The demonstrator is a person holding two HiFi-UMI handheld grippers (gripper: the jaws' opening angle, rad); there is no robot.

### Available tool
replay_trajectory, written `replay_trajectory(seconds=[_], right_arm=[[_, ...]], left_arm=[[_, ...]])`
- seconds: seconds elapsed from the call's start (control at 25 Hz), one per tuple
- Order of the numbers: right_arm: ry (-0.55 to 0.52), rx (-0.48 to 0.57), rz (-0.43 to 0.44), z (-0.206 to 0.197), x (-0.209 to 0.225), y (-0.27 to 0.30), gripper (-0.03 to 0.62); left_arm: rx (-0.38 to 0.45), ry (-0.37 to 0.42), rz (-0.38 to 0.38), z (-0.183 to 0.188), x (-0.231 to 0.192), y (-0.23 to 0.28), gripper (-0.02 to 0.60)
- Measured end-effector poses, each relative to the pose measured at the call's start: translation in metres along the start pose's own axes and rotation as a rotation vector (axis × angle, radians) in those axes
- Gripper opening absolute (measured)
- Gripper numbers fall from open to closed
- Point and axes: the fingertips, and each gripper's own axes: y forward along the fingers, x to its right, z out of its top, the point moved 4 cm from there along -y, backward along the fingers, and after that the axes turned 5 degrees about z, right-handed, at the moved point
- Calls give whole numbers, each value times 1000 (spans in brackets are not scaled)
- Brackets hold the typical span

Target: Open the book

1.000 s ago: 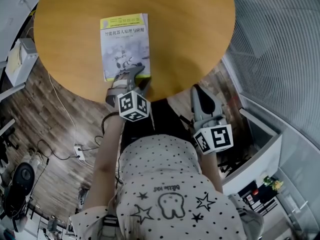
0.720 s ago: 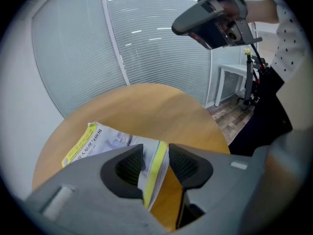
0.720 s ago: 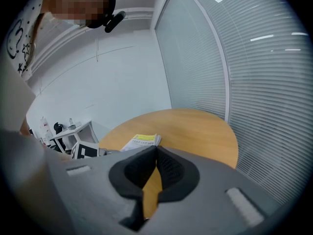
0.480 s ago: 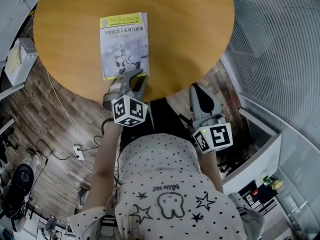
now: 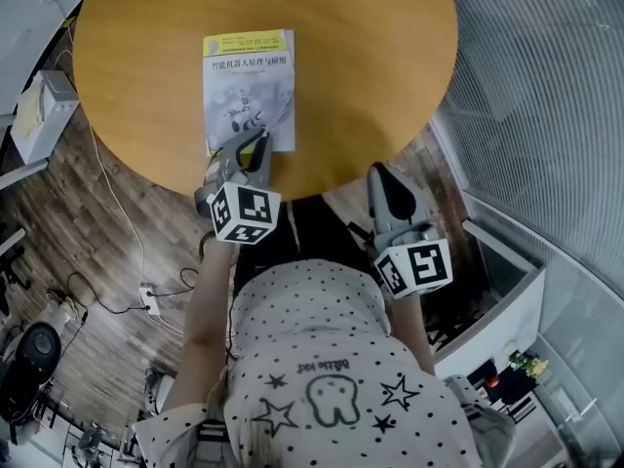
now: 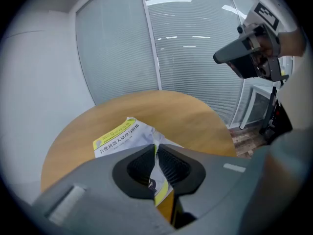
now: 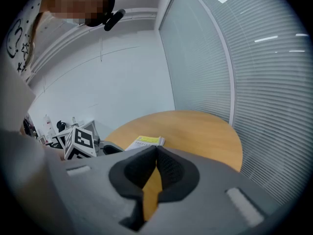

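A book [image 5: 249,91] with a grey and yellow cover lies on the round wooden table [image 5: 370,66], near its front edge. My left gripper [image 5: 255,149] is at the book's near edge. Its jaws have just been closing, and they now pinch the front cover. In the left gripper view the cover [image 6: 122,136] curves up from the table into the pads of my left gripper [image 6: 155,153]. My right gripper [image 5: 385,178] hangs off the table's near right edge, apart from the book. In the right gripper view my right gripper [image 7: 156,153] is shut and holds nothing, with the book [image 7: 146,141] beyond it.
A wall of glass and blinds [image 5: 546,96] runs along the right. A white box [image 5: 39,115] sits left of the table. Cables and a power strip [image 5: 151,295] lie on the wooden floor below. The person's dotted shirt [image 5: 331,378] fills the bottom of the head view.
The left gripper's jaws went from wide open to closed on the near edge of the cover, and the gripper rose a little, lifting that edge. The right gripper stayed still.
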Motion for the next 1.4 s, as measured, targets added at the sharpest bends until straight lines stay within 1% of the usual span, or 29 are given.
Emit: replay_trajectory(seconds=[0.28, 0.64, 0.8, 1.2, 1.4], right_arm=[[-18, 13, 13, 8, -6, 4, 5], [-51, 29, 44, 18, -16, 8, 5], [-67, 37, 63, 25, -23, 13, 5], [-99, 56, 87, 38, -34, 21, 5], [-106, 60, 96, 41, -33, 27, 5]], left_arm=[[22, -39, 66, 3, -19, -14, 34], [40, -108, 193, 2, -48, -40, 32], [43, -129, 238, -1, -61, -50, 32], [33, -182, 333, -13, -84, -70, 32], [18, -203, 375, -21, -96, -74, 32]])
